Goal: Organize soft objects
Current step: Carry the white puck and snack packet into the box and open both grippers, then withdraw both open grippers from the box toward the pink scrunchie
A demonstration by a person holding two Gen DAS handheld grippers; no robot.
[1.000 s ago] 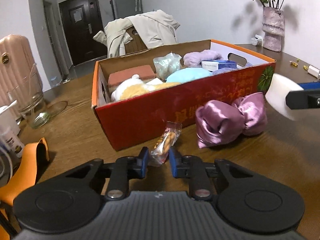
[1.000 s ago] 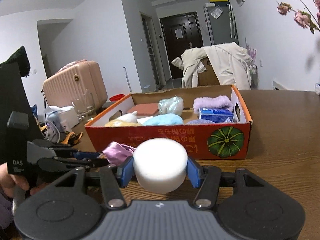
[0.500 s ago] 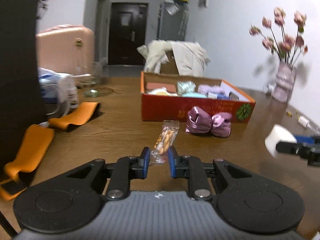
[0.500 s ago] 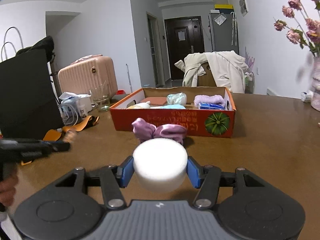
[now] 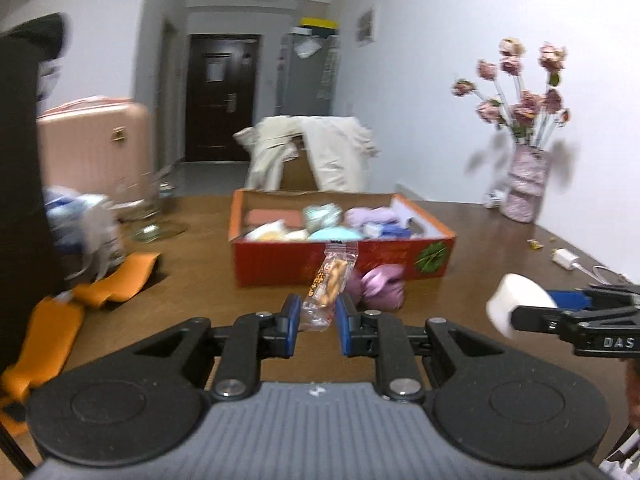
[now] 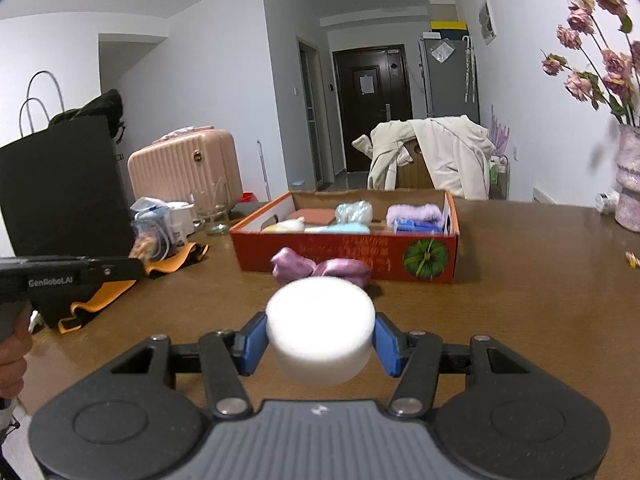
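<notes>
My left gripper (image 5: 316, 320) is shut on a clear snack packet (image 5: 329, 284) and holds it above the table. My right gripper (image 6: 320, 340) is shut on a round white sponge (image 6: 320, 330); it also shows in the left wrist view (image 5: 516, 310). An orange-red cardboard box (image 5: 344, 258) (image 6: 352, 256) stands ahead on the brown table, with several soft things inside. A purple satin bow (image 5: 380, 286) (image 6: 320, 270) lies on the table against the box's front. My left gripper shows at the left edge of the right wrist view (image 6: 138, 254).
Orange cloth (image 5: 80, 300) and a black bag (image 6: 60, 184) are at the table's left, with a glass jar (image 6: 212, 216) and a bundle of cables. A vase of flowers (image 5: 524, 184) and a white charger (image 5: 566, 258) are at the right. A chair with a coat (image 6: 432, 156) stands behind the box.
Both grippers have pulled back from the box and risen, each still holding its object. The box and the bow now look farther away.
</notes>
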